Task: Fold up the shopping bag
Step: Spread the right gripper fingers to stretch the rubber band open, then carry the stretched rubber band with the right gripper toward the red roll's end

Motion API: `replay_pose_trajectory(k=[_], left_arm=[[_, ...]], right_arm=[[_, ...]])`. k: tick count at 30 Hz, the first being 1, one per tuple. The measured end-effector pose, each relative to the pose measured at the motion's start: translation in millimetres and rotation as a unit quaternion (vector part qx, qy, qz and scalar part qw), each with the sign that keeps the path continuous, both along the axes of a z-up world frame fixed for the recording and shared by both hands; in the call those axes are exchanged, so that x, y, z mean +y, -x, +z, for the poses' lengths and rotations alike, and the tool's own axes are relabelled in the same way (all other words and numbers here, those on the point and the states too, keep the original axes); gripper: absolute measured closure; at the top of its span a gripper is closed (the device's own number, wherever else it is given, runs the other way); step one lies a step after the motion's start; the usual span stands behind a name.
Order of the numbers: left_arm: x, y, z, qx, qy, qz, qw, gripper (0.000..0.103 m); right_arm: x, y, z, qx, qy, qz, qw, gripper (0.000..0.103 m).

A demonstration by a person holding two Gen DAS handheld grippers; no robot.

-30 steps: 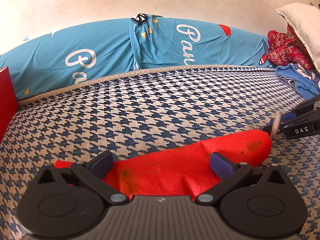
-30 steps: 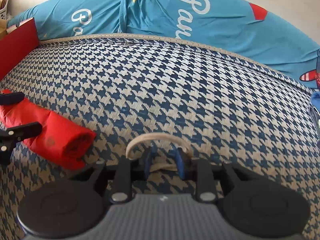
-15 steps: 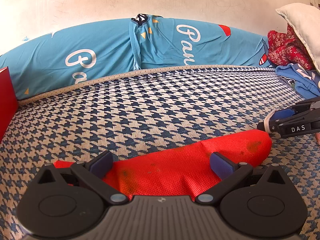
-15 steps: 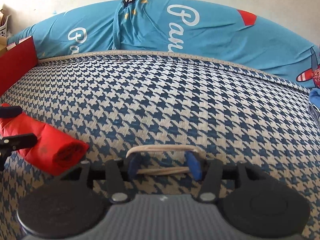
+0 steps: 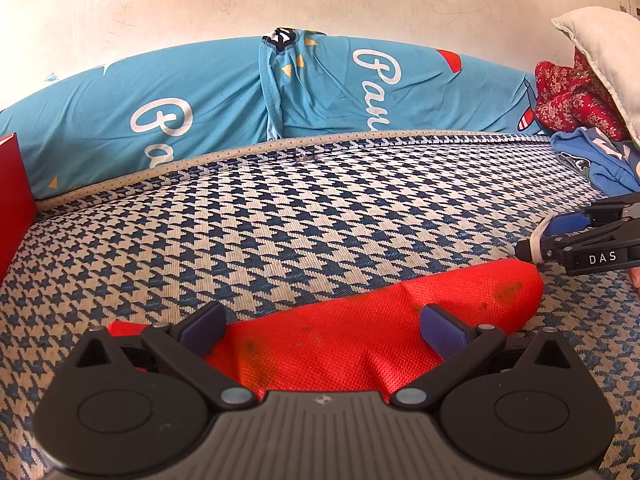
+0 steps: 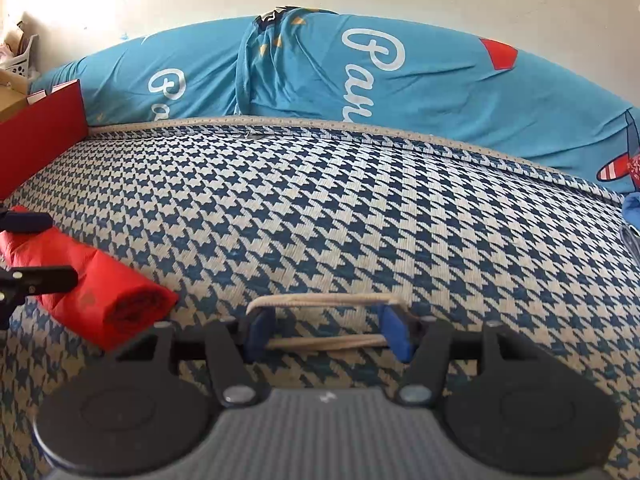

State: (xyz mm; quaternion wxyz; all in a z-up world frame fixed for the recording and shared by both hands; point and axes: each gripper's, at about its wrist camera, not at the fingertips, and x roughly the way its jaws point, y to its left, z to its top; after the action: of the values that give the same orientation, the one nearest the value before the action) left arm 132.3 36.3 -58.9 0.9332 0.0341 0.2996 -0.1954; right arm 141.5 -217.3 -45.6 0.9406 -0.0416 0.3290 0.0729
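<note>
**Left wrist view: rolled red bag between spread tongs, band stretched on the other pair**

Left wrist view shows the blue-and-white houndstooth woven mat filling the bed, with a long turquoise printed bolster along its far edge. On the mat lies the red mesh-textured shopping bag, rolled into a tube lying crosswise. The left gripper straddles its middle, jaws wide apart, blue pads on either side of the roll without clearly pressing it. The right gripper sits just beyond the roll's right end; its jaws are opening, with a beige elastic band stretched taut around the outside of both fingers.
</note>
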Motion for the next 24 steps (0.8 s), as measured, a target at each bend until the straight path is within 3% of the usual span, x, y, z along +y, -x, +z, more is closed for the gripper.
replay_pose_trajectory(k=[14, 24], left_arm=[[0.2, 0.7, 0.3, 0.000, -0.001, 0.000, 1.0000, 0.000], [0.3, 1.6, -0.2, 0.000, 0.000, 0.000, 1.0000, 0.000]], right_arm=[[12.5, 4.5, 6.6, -0.007, -0.001, 0.045, 0.999, 0.047], [17.9, 25.8, 22.2, -0.003, -0.025, 0.122, 0.992, 0.047]])
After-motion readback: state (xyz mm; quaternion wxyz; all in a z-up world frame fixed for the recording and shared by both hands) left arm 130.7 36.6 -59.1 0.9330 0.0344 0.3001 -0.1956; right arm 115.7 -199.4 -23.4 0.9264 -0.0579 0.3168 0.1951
